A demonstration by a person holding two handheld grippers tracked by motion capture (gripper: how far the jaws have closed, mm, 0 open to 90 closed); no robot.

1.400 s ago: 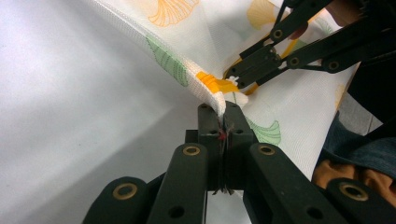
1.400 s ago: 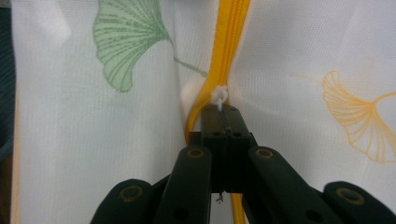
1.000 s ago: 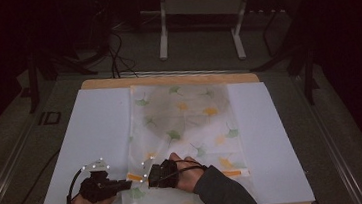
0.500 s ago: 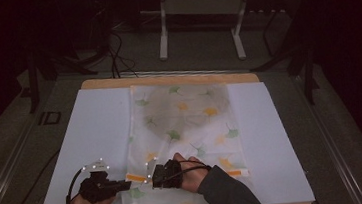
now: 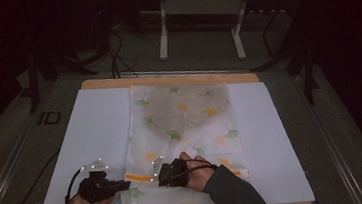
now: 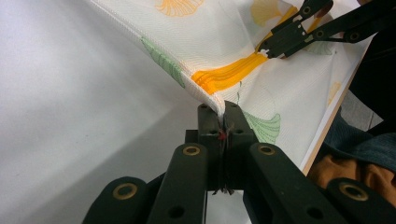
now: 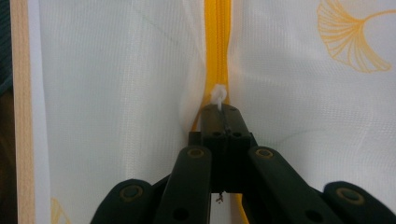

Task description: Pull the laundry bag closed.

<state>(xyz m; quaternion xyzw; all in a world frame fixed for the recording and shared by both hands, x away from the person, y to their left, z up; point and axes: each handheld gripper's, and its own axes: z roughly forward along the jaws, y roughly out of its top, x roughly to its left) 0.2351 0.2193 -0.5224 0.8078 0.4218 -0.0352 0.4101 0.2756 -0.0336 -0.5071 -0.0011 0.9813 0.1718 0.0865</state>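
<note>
A: Biggest first. Table (image 5: 281, 122) with a white sheet over it, and a pale leaf-print fabric bag (image 5: 186, 126) lying flat down the middle.

B: Where is the bag relative to the jaws?

A: Near end sits right at both pairs of jaws, the rest stretches away ahead of them. Left gripper (image 6: 222, 108) has its jaws together, clamped on the bag's corner (image 6: 212, 99); the cloth lifts up from the tips.

B: Right one?

A: Right gripper (image 7: 222, 110), jaws together too, pinched on the white zipper pull (image 7: 218, 95) sticking out just past the tips. The yellow zipper (image 7: 218, 42) runs straight on ahead of those jaws.

B: The two grippers?

A: Near each other, tips facing, yellow zipper between them. Left gripper view shows the right gripper beyond the corner, on the zipper.
</note>
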